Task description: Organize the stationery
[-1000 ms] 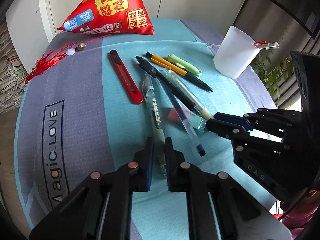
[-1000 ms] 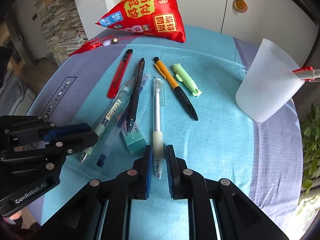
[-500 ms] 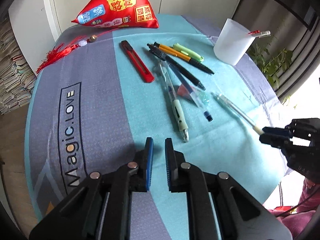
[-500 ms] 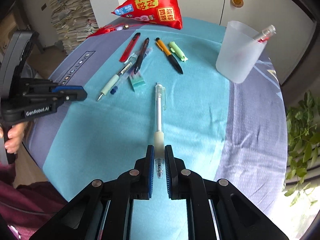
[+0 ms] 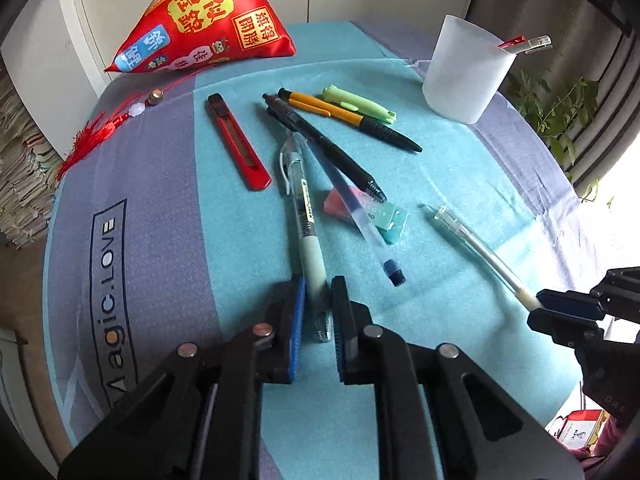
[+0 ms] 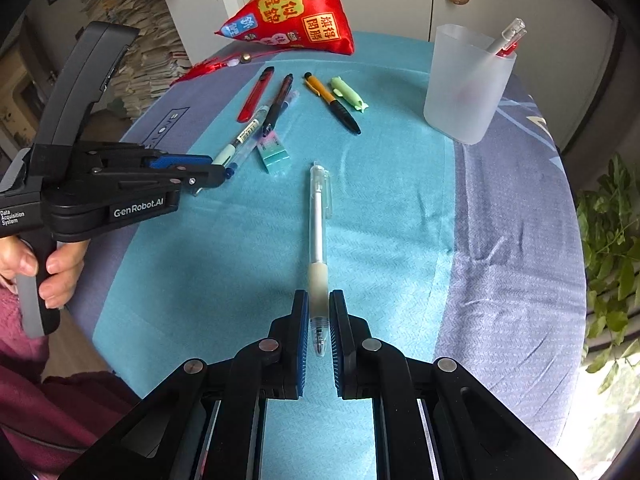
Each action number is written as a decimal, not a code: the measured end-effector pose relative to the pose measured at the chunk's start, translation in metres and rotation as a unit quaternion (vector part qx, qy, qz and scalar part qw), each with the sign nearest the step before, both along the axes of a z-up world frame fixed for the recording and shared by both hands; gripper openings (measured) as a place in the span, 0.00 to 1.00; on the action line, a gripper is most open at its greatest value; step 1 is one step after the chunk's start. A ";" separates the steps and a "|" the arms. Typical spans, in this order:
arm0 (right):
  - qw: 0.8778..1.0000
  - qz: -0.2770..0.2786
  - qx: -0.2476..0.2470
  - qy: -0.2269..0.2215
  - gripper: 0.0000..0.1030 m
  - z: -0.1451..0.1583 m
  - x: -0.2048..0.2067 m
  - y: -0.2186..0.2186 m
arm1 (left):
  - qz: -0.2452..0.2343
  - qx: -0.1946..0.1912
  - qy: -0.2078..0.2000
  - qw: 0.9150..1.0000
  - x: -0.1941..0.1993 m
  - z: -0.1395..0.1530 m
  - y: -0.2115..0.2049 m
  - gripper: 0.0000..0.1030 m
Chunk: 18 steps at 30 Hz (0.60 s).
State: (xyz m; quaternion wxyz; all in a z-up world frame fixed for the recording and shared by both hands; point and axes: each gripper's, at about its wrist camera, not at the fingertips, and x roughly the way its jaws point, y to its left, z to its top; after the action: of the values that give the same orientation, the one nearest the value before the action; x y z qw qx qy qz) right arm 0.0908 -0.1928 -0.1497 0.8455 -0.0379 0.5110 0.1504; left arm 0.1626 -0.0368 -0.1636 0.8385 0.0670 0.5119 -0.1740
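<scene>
Between my right gripper [image 6: 319,312] fingers I hold the clear pen [image 6: 318,232]; my left gripper [image 5: 319,300] stands narrow around the pale-green pen [image 5: 306,232].

The bench [image 6: 512,248] wears a matt woven cloth, finely ribbed, teal and grey-blue. The cup [image 6: 466,88] at one o'clock is frosted, translucent plastic. The clear pen [image 6: 319,216] has a glossy see-through plastic barrel and a cloudy rubbery grip. The right tongs [image 6: 319,312] are matt black plastic with ridged blue pads [image 6: 303,336] and bright metal pins; the left tongs [image 5: 319,300] look the same. The red pouch [image 5: 200,20] at eleven o'clock is shiny satin cloth. The red cutter [image 5: 238,142] is glossy plastic.
</scene>
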 end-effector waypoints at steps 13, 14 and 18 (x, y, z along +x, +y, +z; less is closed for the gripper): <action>0.999 0.025 0.009 0.031 0.14 -0.003 -0.003 -0.002 | -0.077 0.021 0.027 0.996 -0.079 0.004 0.027 0.12; 0.999 0.018 0.009 0.027 0.21 -0.002 0.001 -0.002 | -0.074 0.018 0.021 0.997 -0.077 0.006 0.027 0.14; 1.000 0.001 0.012 0.014 0.46 0.003 0.021 0.002 | -0.056 0.009 -0.005 0.998 -0.061 0.011 0.017 0.48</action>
State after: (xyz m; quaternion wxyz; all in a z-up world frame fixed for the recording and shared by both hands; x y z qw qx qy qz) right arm 0.1114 -0.1905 -0.1465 0.8384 -0.0261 0.5209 0.1582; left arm 0.1013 -0.0197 -0.1523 0.8293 0.1038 0.5050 -0.2155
